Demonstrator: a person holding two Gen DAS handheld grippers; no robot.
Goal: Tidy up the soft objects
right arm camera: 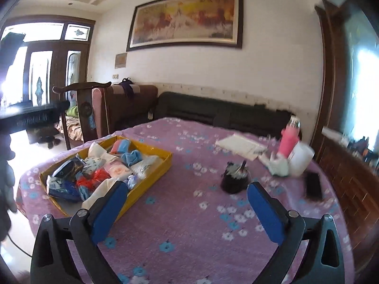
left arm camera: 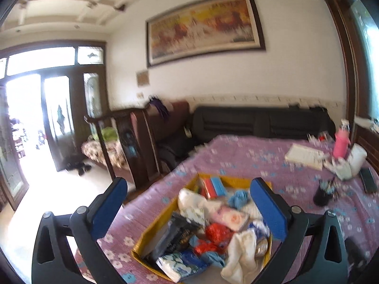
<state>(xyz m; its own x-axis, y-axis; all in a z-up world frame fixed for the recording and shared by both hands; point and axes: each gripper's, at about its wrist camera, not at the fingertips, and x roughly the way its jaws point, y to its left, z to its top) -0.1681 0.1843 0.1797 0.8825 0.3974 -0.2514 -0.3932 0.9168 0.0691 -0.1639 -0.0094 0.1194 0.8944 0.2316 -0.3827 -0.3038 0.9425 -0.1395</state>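
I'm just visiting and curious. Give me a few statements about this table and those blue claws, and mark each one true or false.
1. The yellow tray holds a jumble of soft items. True.
2. The left gripper clamps a white sock. False: its jaws are open with nothing gripped.
3. A pink bottle stands upright on the far right of the table. True.
4. The right gripper hovers directly over the tray. False: it is over bare purple floral tablecloth, with the tray to its left.
5. A dark phone lies flat near the table's right edge. True.
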